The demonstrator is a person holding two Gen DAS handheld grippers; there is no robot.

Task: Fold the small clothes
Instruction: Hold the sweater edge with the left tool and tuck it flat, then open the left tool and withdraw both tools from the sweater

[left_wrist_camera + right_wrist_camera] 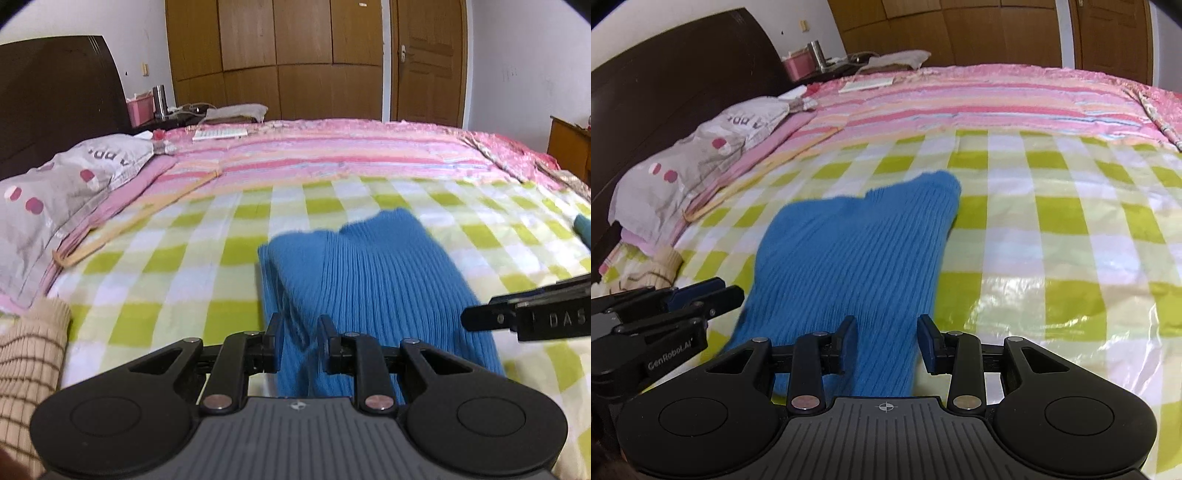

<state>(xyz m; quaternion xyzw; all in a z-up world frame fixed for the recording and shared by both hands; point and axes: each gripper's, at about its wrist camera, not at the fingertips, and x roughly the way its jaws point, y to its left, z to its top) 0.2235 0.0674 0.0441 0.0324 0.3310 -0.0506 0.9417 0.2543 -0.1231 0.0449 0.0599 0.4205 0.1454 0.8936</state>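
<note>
A blue ribbed knit garment [384,280] lies on the green and white checked sheet [192,258], folded into a long strip; it also shows in the right wrist view [857,251]. My left gripper [300,325] has its fingers narrowly apart with a raised fold of the blue knit between them. My right gripper [887,326] is open, its fingers astride the near end of the garment. The right gripper's fingers [517,314] show at the right edge of the left wrist view. The left gripper [701,295] shows at the left of the right wrist view.
A beige checked garment [26,369] lies at the near left. A grey spotted pillow [59,195] and a wooden hanger [140,218] lie at the left. Pink striped bedding [332,151] covers the far half. A dark headboard [55,96] and wardrobe [277,55] stand behind.
</note>
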